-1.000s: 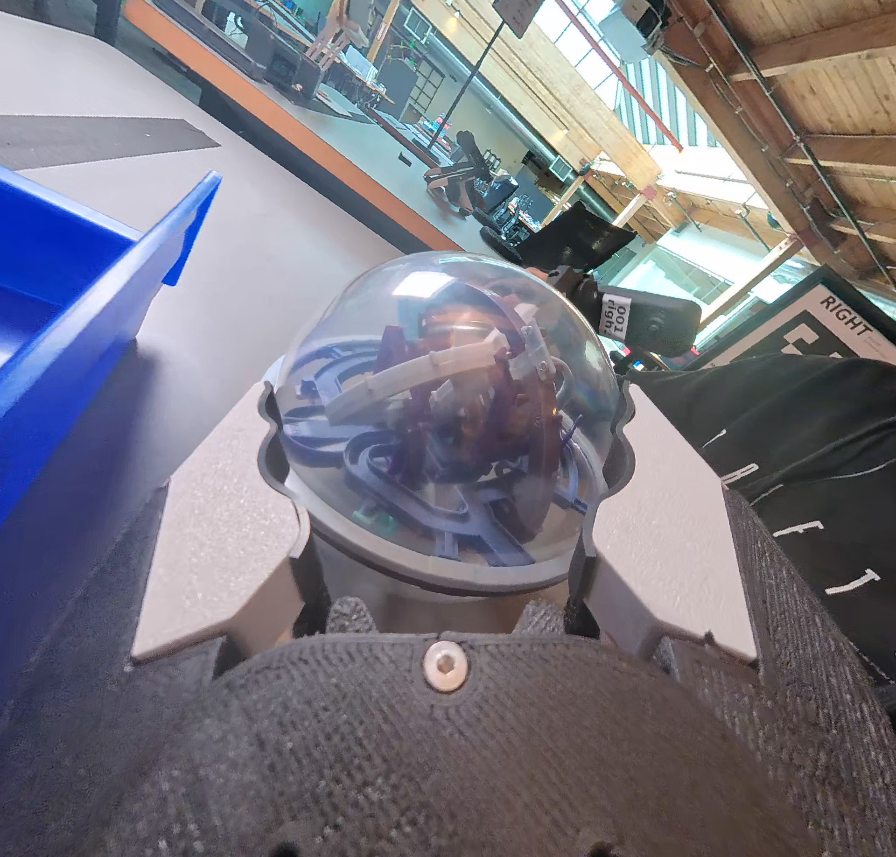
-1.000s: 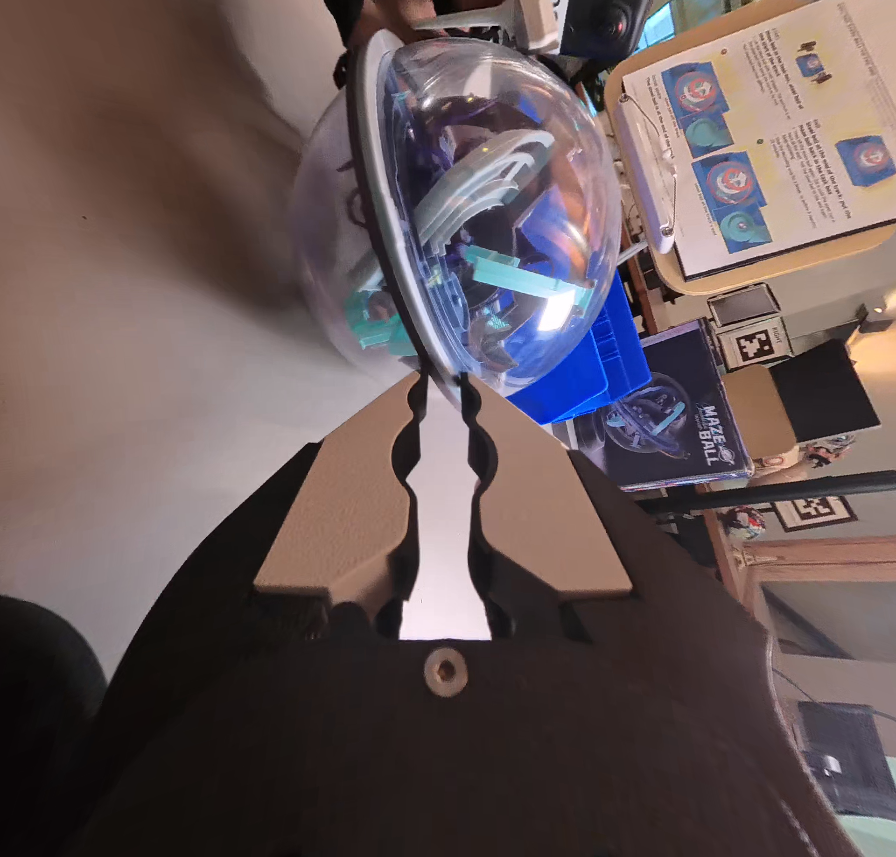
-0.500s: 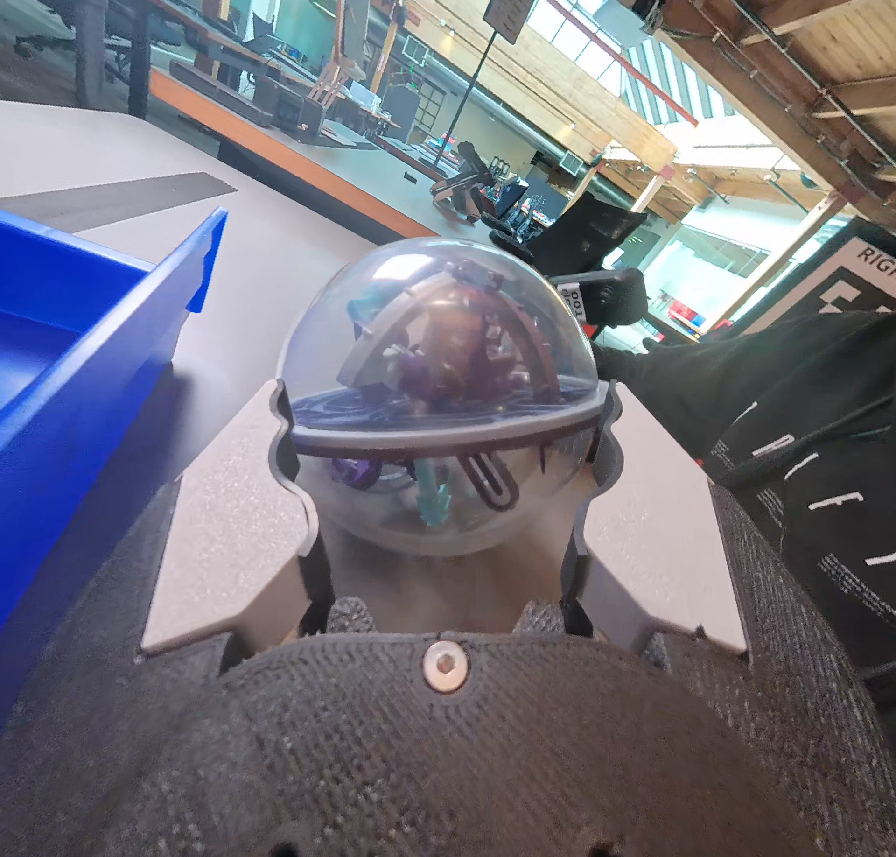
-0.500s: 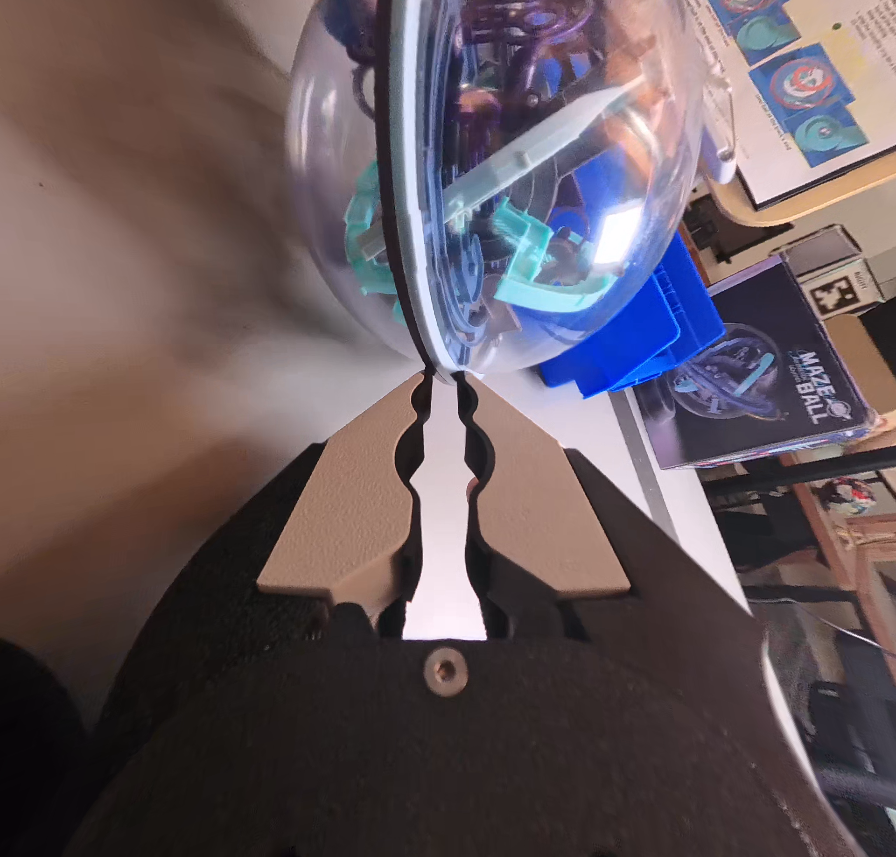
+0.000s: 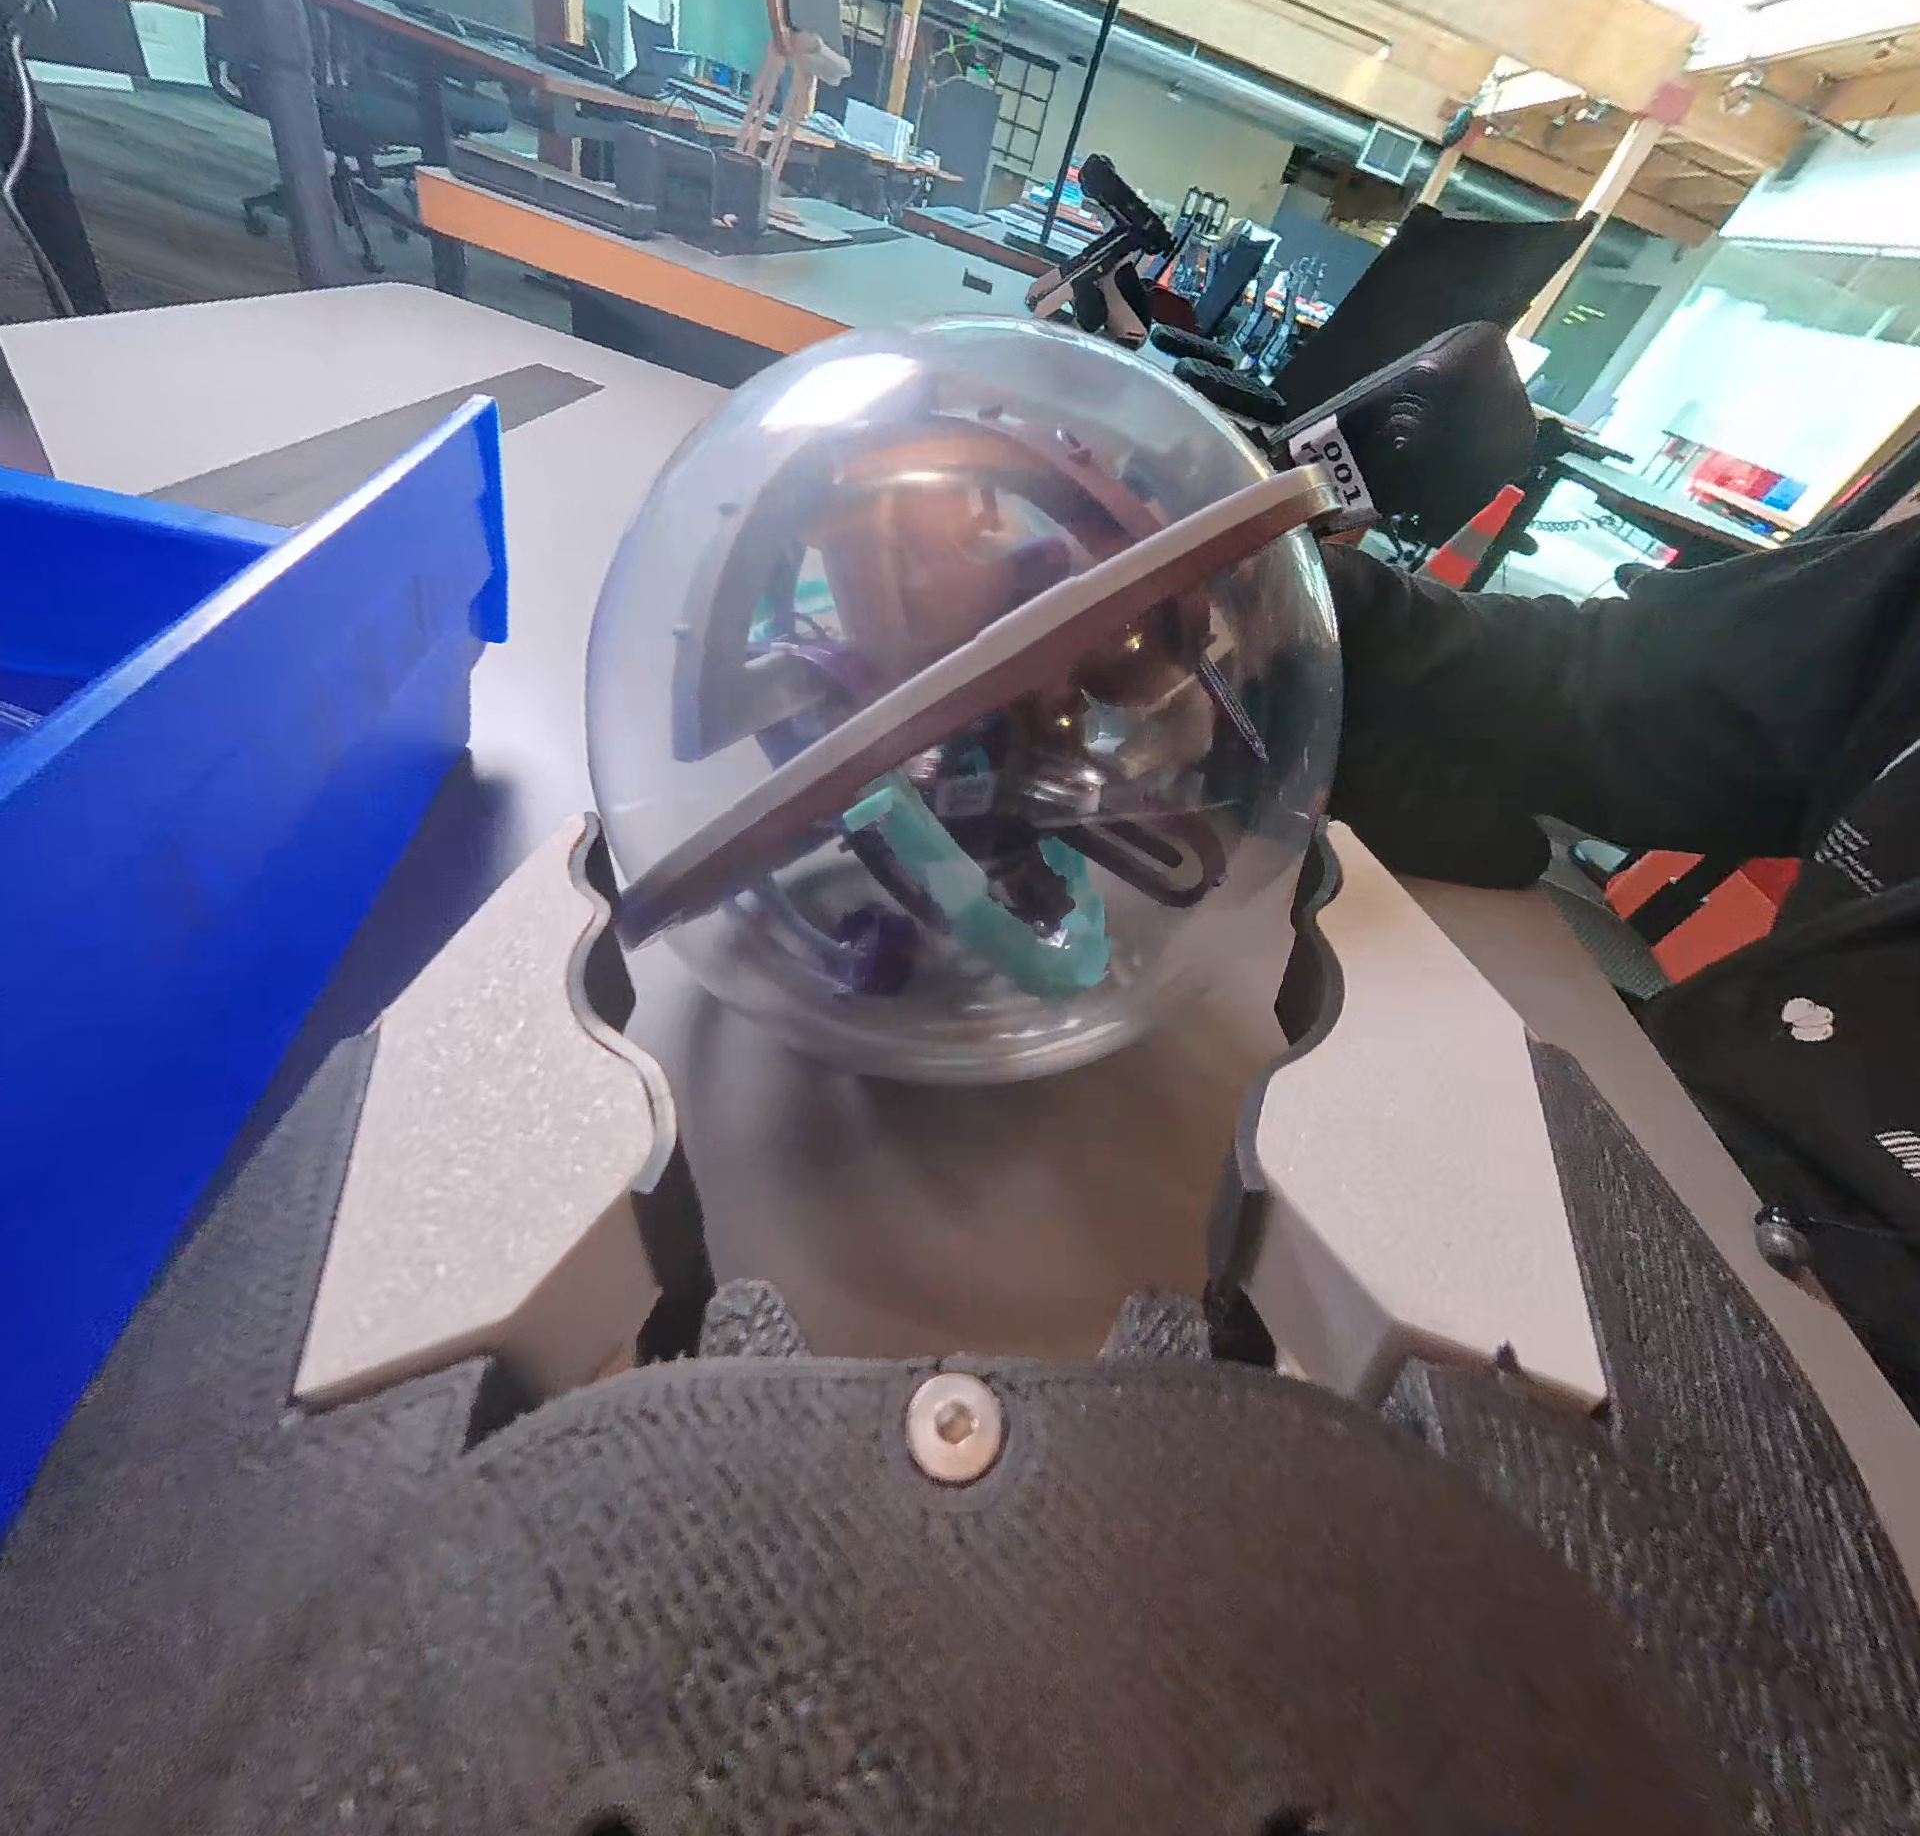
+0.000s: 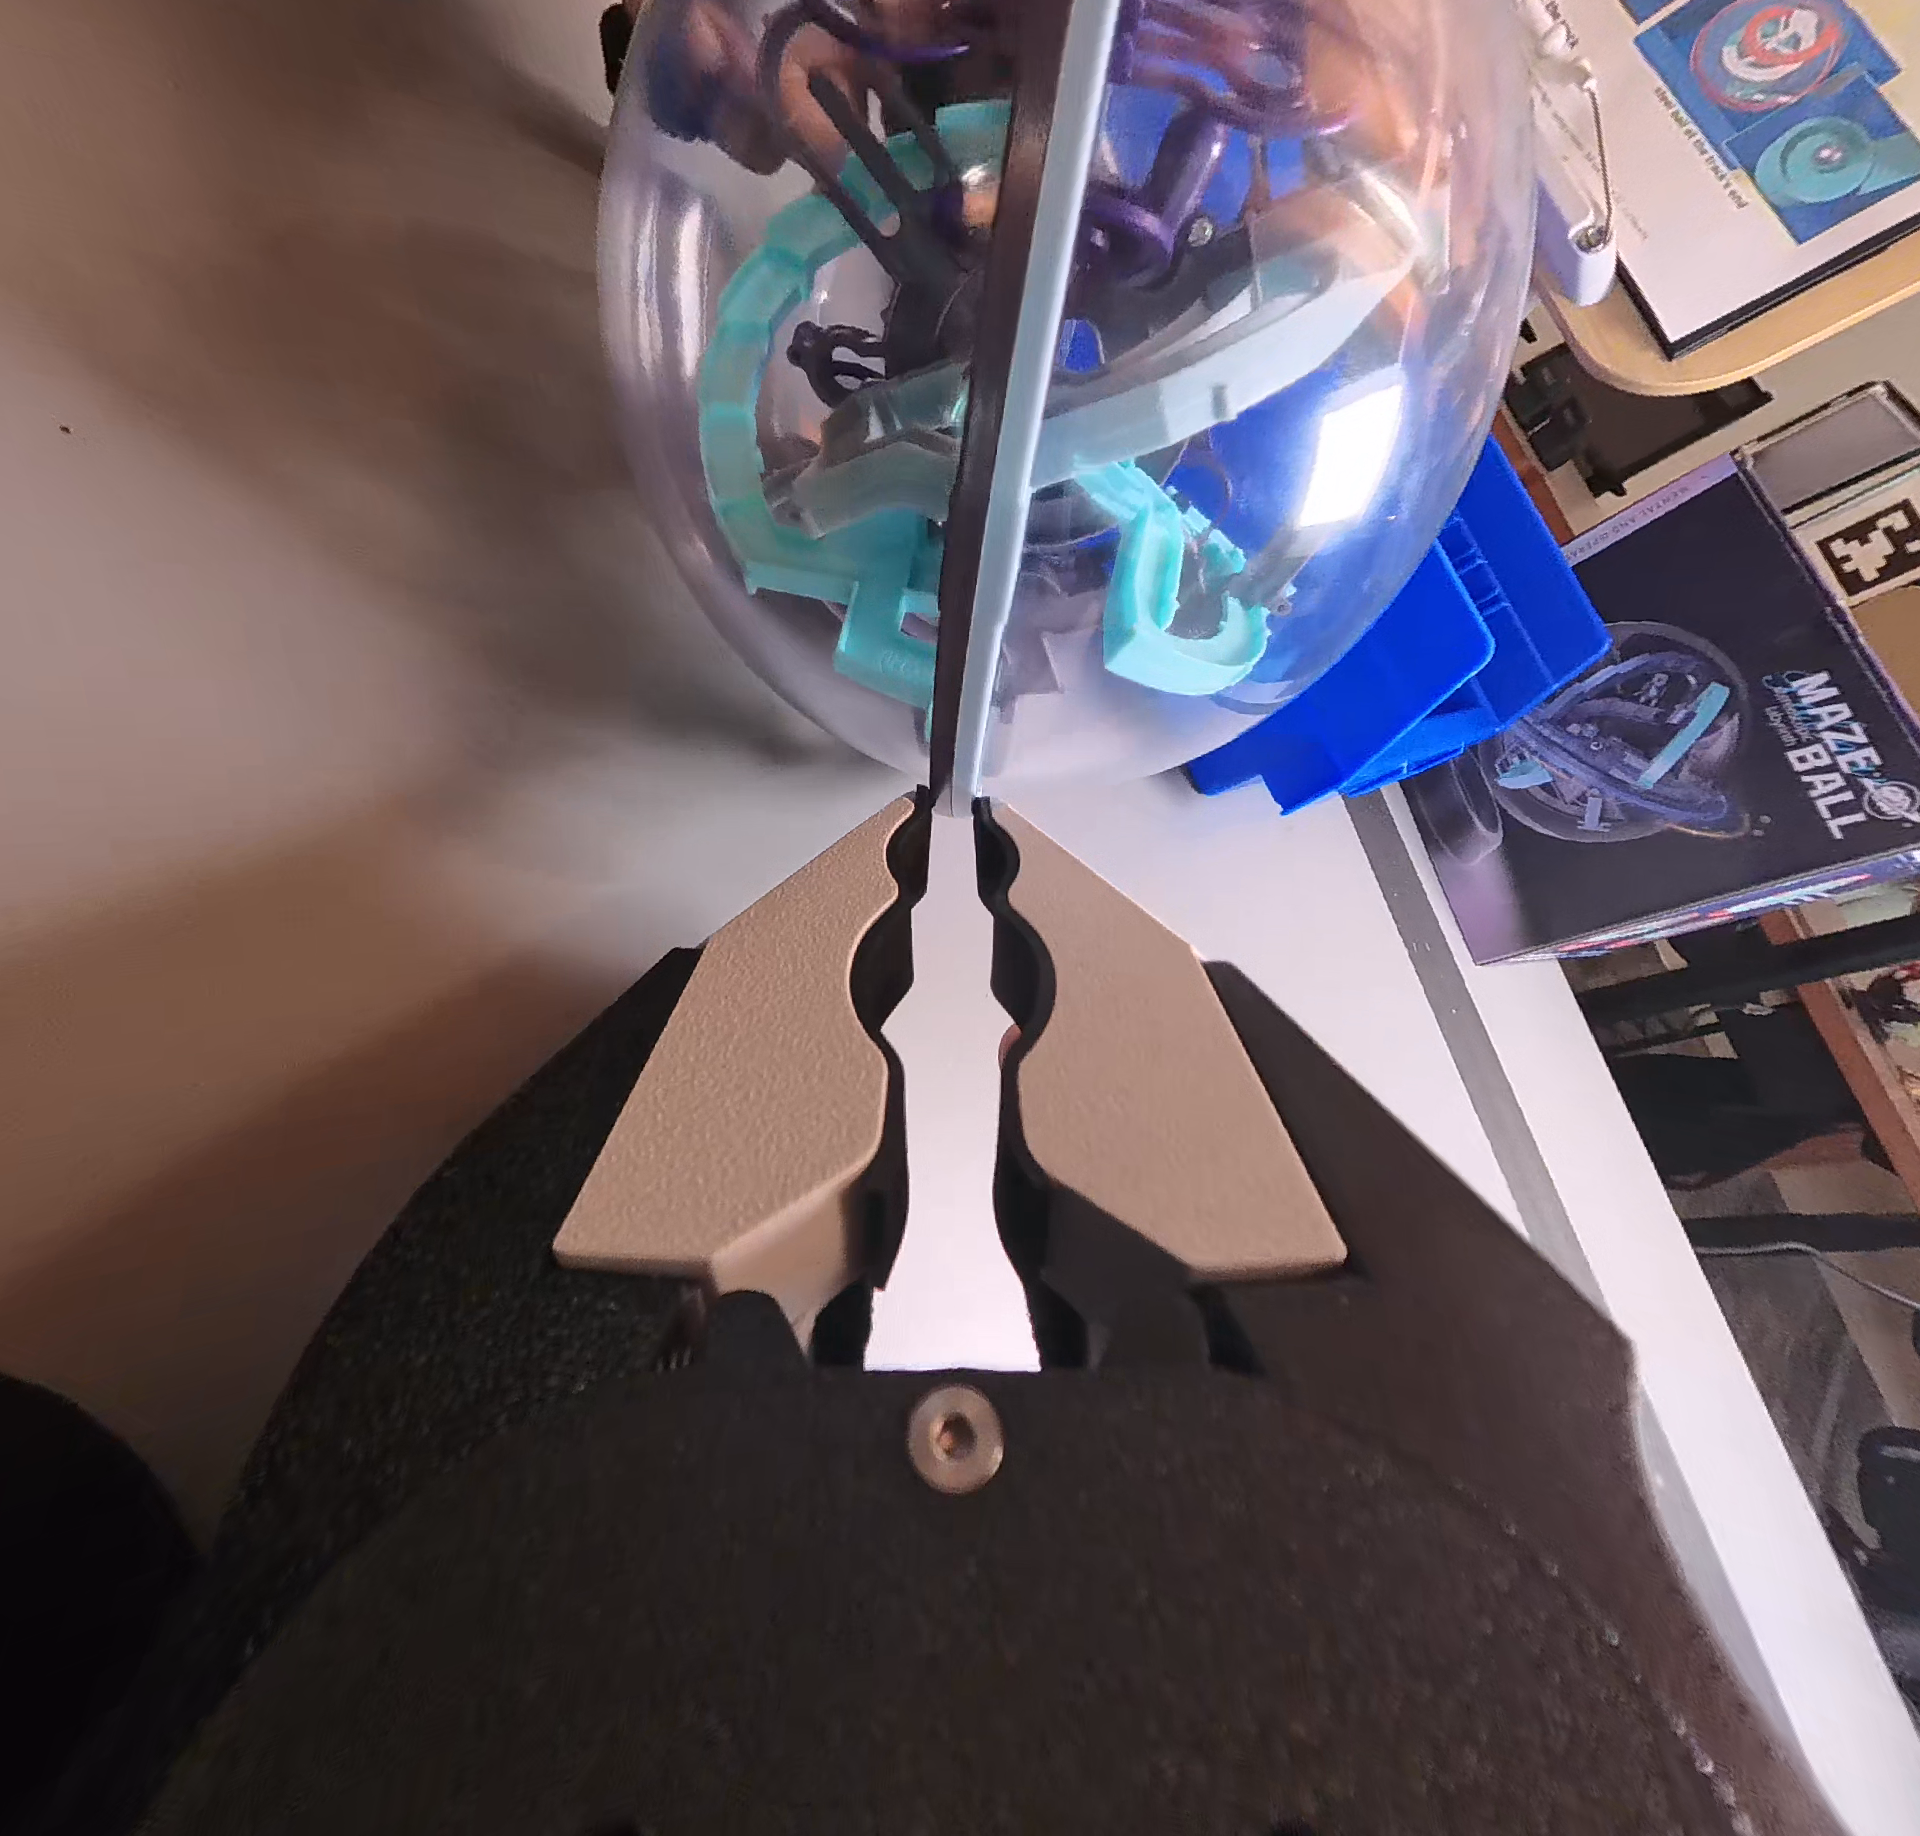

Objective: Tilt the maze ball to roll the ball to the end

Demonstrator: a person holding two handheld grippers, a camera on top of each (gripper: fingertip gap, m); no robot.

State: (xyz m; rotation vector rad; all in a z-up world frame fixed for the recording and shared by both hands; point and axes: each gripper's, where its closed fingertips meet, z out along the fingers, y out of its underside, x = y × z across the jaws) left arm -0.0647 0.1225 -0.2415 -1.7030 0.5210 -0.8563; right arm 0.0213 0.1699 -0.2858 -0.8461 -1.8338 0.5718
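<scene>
Since the earlier frames, the maze ball (image 5: 961, 695) had rolled over between the grippers: its grey equator rim (image 5: 966, 690), level half a second before in the left wrist view, now ran steeply from low left to high right, and the far room had dropped into fuller sight. Held above the pale grey table (image 5: 260, 363), the clear sphere sat between the spread fingers of the left gripper (image 5: 951, 851), both pads pressed against its sides. At the ball's far right, the right gripper (image 6: 951, 799) had its fingers nearly closed and pinched on the rim's edge (image 6: 961, 784), seen edge-on in the right wrist view; a gloved hand (image 5: 1558, 695) in black carried it. Teal and purple tracks showed inside the shell, though the small ball within could not be made out. A blue bin (image 5: 208, 747) stood just to the left of the left gripper, its near wall close alongside the finger, leaving little room on that side. Bare tabletop lay beyond the ball up to a dark strip (image 5: 416, 436) near the far edge. Past that edge stood an orange-edged workbench (image 5: 623, 248), office chairs and timber beams. In the right wrist view the table's edge (image 6: 1455, 955) ran along the right, with a dark product box (image 6: 1714, 726) and a clipboard of printed sheets (image 6: 1714, 72) beyond it.
</scene>
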